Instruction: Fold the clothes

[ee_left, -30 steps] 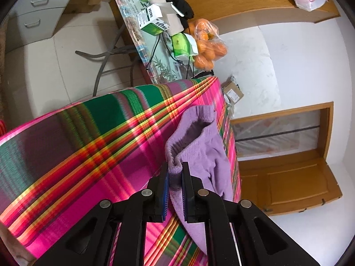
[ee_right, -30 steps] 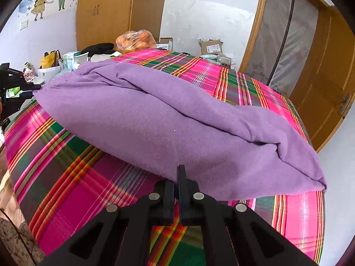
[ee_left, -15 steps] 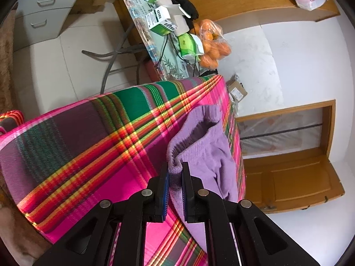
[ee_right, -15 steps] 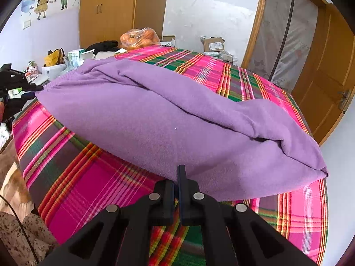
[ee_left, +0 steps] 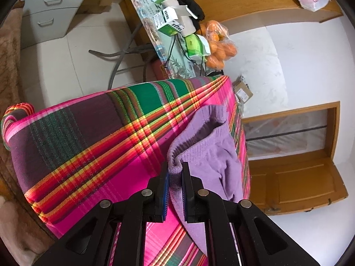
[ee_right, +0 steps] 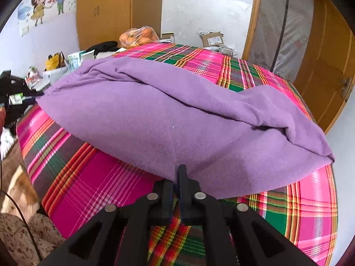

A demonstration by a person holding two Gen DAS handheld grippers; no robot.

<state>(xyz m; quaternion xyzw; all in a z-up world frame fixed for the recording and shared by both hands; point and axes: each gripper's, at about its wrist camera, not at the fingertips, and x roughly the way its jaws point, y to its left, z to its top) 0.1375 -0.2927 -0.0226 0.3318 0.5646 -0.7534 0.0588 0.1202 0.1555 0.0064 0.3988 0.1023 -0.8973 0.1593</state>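
Left gripper (ee_left: 175,173) jaws pinch the purple garment (ee_right: 177,119) at its ribbed edge; right gripper (ee_right: 176,177) jaws pinch its near hem. Risk: uneven pull across the plaid bed (ee_right: 93,177) could slip the thin hem free; the fold would skew.

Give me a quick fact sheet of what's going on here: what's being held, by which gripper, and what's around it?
garment: purple fleece garment, partly folded
surface: plaid bedspread, pink, green and red
left gripper: shut on the garment's ribbed waistband edge
right gripper: shut on the garment's near edge
nearby: bag of oranges and boxes on a side table
background: wooden door, wardrobe, cartoon wall sticker
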